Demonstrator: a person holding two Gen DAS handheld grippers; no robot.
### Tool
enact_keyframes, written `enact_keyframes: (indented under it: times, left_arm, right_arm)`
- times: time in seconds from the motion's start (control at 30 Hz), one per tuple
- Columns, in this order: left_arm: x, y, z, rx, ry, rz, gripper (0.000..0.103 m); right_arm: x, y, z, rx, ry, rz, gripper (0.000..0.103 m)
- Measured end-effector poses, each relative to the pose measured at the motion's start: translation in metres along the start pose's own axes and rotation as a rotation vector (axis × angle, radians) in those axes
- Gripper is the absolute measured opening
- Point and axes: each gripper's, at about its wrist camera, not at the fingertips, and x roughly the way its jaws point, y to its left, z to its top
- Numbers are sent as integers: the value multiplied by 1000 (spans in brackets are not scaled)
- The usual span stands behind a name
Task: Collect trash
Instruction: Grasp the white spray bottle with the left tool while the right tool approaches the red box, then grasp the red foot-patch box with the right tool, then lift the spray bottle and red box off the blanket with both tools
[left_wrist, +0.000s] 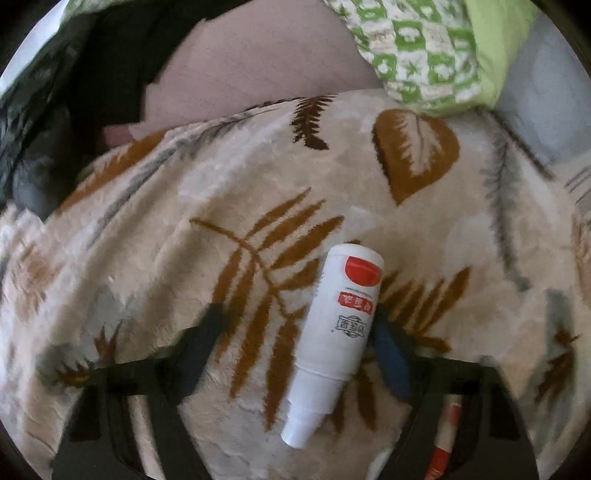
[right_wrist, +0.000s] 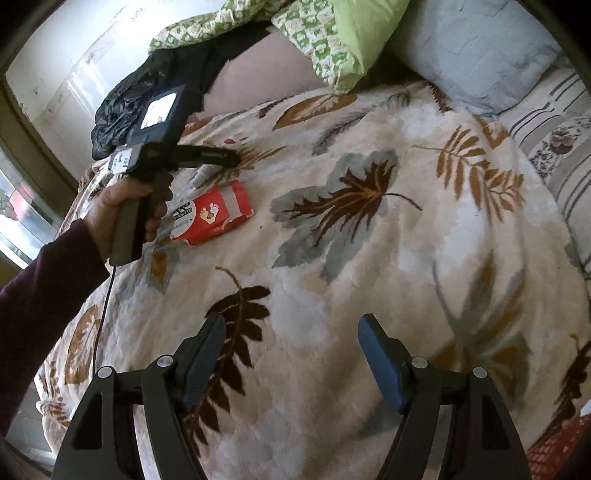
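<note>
Soft daylight enters from the window (right_wrist: 26, 206) at the left of the right wrist view, glaring white there. Both views bend strongly toward dark round corners. The left wrist view is slightly motion-blurred.

White bottle (left_wrist: 332, 332) with red cap patch; cream blanket (left_wrist: 184, 258) patterned with brown, grey leaves.

We see a plush, matt fleece blanket (left_wrist: 155, 258) under a smooth, glossy white plastic bottle (left_wrist: 334, 332); a red cardboard box (right_wrist: 216, 214) with torn edge; a crinkled, shiny black plastic bag (right_wrist: 122, 103); matt cotton pillows (right_wrist: 476, 51).
</note>
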Motion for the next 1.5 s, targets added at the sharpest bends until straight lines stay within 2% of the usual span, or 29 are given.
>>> enact_keyframes:
  times: [0.03,0.07,0.27,0.4,0.53,0.63,0.73,0.83,0.93,1.03,1.07,1.1,1.13,1.27,1.5]
  left_arm:
    - [-6,1,-2,2,-4,6,30]
    - [-11,2,-3,1,6,12,29]
    - [-50,27,-40,-83,11,-21,29]
    - [-99,44,-87,-130,-32,30,29]
    - [-132,52,-128,-165,-62,79,29]
    - [-141,55,-155,-186,-63,108,29]
    - [-141,56,-173,-199,-59,152,29]
    - [-136,58,-185,-210,-46,176,29]
    - [-131,60,-193,-230,-31,156,29]
    - [-135,57,-197,-226,-40,168,29]
    - [-138,57,-198,-226,-45,168,29]
    - [-142,57,-199,-230,-53,167,29]
    - [-146,57,-200,-236,-62,167,29]
    - [-162,56,-203,-251,-82,173,29]
    - [-201,45,-208,-246,-119,211,29]
  right_arm:
    - [3,2,2,1,3,10,78]
    - [7,5,4,-3,7,23,77]
    - [27,33,20,-39,30,114,78]
    - [51,53,37,-36,51,184,78]
    - [90,63,60,47,98,234,78]
    - [110,67,78,121,104,216,78]
    - [123,71,92,172,94,179,85]
    - [134,81,104,188,84,121,89]
    - [142,86,112,209,77,69,93]
    - [153,93,118,167,79,-15,93]
    - [155,97,119,130,82,-45,82]
    - [154,104,119,70,73,-110,66]
    - [152,106,118,34,62,-133,63]
    - [136,98,107,13,50,-67,61]
    - [76,83,77,-11,23,-25,61]
